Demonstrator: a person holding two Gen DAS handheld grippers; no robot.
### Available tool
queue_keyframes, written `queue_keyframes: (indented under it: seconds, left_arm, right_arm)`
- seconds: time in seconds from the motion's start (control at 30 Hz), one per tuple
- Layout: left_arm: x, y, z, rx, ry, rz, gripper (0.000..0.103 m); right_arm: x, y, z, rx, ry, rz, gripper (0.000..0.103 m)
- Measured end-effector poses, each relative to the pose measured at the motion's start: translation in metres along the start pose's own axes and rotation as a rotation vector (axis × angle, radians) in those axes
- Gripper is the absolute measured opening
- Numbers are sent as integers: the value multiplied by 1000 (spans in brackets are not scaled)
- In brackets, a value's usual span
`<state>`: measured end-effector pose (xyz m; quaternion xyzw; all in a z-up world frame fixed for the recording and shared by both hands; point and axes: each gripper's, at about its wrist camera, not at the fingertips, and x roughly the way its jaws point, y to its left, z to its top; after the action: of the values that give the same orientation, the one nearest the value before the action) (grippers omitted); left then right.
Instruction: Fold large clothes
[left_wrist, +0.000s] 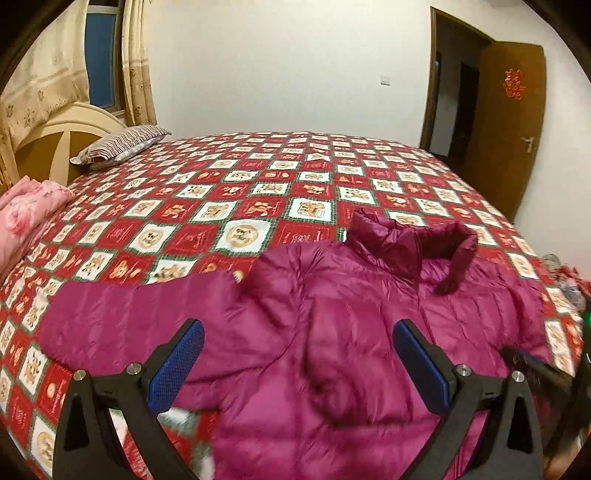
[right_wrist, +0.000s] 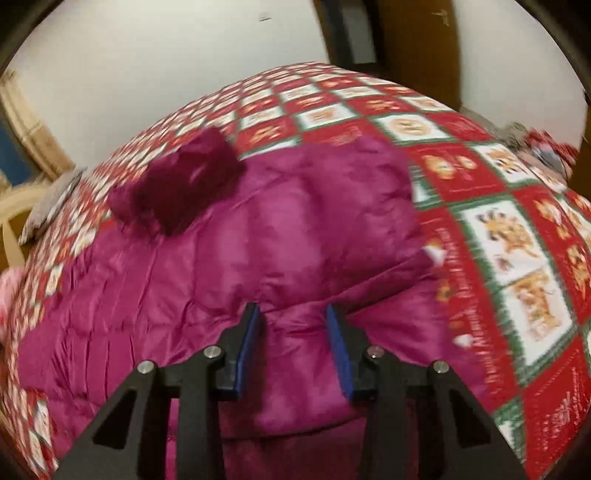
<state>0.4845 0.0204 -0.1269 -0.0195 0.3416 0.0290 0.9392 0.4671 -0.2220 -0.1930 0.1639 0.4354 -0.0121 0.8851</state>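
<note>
While the magenta puffer jacket (left_wrist: 332, 332) lies spread front-up on the red patchwork bedspread (left_wrist: 221, 192), collar toward the far wall, your left gripper (left_wrist: 297, 354) hangs over its chest with jaws spread wide, gripping nothing. Your right gripper (right_wrist: 291, 332) has its jaws partly parted around a raised fold of the jacket; whether the pads pinch it is unclear.

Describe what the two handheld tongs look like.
Both look alike: the left tongs and right tongs have matte black angular arms with triangular cut-outs and silver round bolt heads at the joints. Each finger carries a flat blue pad, finely dimpled. No cables or sleeves show.
</note>
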Motion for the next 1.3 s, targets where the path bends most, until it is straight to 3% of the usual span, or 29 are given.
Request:
queue_keyframes:
  seconds: [0.23,0.4,0.47,0.5,0.6,0.73,0.77,0.83,0.9,1.03,1.2,1.3]
  left_arm:
    - [72,-23,-26,50,116,205,102]
    - [88,-15,-43,17,146,173,102]
    - [90,-18,-43,24,147,175,102]
    - [91,-19,-43,26,148,174,102]
    - [93,-19,-44,22,153,166,102]
    - [96,-18,-43,11,157,153,102]
    - [97,-18,-43,9,157,151,102]
    - [97,-18,-43,7,158,148,102]
    - [97,-18,-43,7,158,145,102]
    - [100,-17,-43,2,161,138,102]
    - [100,-19,-43,5,161,142,102]
    - [100,-19,-44,-2,162,134,102]
  right_arm:
    - [-3,28,-14,-269,31,1,48]
    - [1,16,-1,-215,43,34,48]
    - [-10,13,10,-209,-9,29,48]
    - [-21,10,18,-200,-52,13,48]
    - [-33,1,41,-149,-131,-49,61]
    - [-2,-6,69,-118,-93,-155,61]
    - [9,-11,73,-102,-79,-183,56]
    - [30,-22,72,-61,-45,-213,49]
    - [52,-35,64,-23,-11,-213,49]
    - [54,-37,60,-26,-44,-224,57]
    - [46,-37,62,-24,-17,-218,57]
    - [3,-29,52,-16,-108,-225,57]
